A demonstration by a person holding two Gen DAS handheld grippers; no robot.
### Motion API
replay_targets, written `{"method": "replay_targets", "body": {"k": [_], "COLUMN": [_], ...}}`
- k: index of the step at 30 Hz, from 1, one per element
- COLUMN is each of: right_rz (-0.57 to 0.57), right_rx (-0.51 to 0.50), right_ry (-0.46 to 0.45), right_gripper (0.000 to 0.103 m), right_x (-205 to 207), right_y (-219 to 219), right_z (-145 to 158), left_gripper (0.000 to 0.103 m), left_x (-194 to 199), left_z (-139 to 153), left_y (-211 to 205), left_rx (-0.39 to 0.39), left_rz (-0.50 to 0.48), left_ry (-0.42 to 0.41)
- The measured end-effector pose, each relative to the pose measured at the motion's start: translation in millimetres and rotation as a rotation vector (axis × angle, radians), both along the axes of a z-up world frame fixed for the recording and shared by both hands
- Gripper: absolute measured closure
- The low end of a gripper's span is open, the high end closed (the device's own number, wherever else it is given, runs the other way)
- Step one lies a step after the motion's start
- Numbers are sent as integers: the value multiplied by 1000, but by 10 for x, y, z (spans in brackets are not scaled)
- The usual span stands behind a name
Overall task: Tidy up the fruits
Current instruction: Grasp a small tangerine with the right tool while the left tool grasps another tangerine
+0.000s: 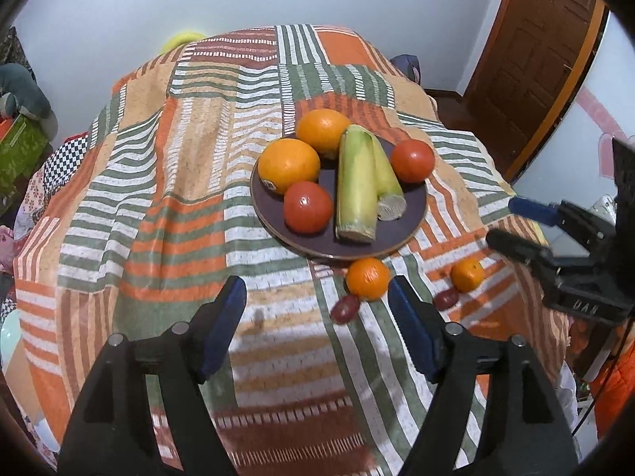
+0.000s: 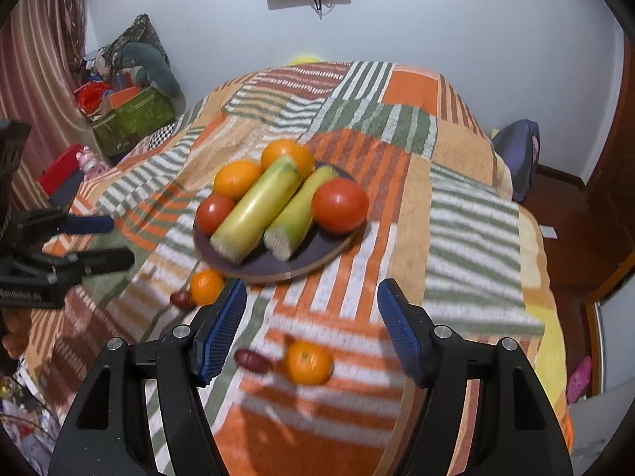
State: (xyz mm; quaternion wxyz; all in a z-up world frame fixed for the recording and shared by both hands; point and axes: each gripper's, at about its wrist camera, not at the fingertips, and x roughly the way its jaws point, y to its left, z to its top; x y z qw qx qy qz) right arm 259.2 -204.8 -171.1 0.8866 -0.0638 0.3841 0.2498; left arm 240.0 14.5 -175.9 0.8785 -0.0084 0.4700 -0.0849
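We hold both tools above the worktop (image 1: pixel 190 182) with its striped cloth, and neither grips anything. The left tool (image 1: pixel 317 317) stands with its jaws moderately wide and only bare cloth between them. At its one o'clock a small tangerine (image 1: pixel 368 278) sits just off the rim of the dark plate (image 1: pixel 412 214), with a red date (image 1: pixel 344 308) just beside it. Both are round and on soft, rumpled fabric, so a pad brushing the tangerine from the side could roll it away, or nudge the date out of reach.

The plate, at twelve o'clock, already carries two oranges, two tomatoes and two husked corn cobs (image 1: pixel 357 186). It looks crowded; we judge that a fruit dropped on top could roll back off or dislodge a tomato.

The right tool (image 2: pixel 311 317) is also moderately wide and empty. A second tangerine (image 2: pixel 308 361) and second date (image 2: pixel 252 359) lie between its fingers in view, touching each other, but below the pads. Closing here could catch both together and squash the date, or pinch up cloth and tug the plate.
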Motion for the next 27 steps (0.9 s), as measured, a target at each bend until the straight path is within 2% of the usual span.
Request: {"method": "replay_targets", "body": {"k": [8,10,12,15,21,23,27], "right_rz": [-12,-15,-8,-4,1,4,23], "right_rx": [3,8,8,6,13,12,32], "right_ry": [67,79,102,125,148,151,162], "right_gripper": [38,42,54,59,62,62,71], "right_x": [-151,-184,-176,-170,-106,-91,-71], "right_y": [-116,-130,-131,-121,-105,-98,-96], "right_z": [-253,-302,-361,-443,-526,-559,-587], "left_gripper": [29,29,29,29,29,33,40], "left_x": [-131,-123,-112,-92,-1,44,118], "left_z": [-127,-174,-225,-272,-340,-364,-399], "left_y": [-88,-109,-152,-225,-358,-384,-424], "left_rx": [-5,-11,-12,-8,6,3,-11], "left_rz": [-21,-24,-32,-48,-75,-76,-83], "left_ry": [42,54,62,70,76,81,87]}}
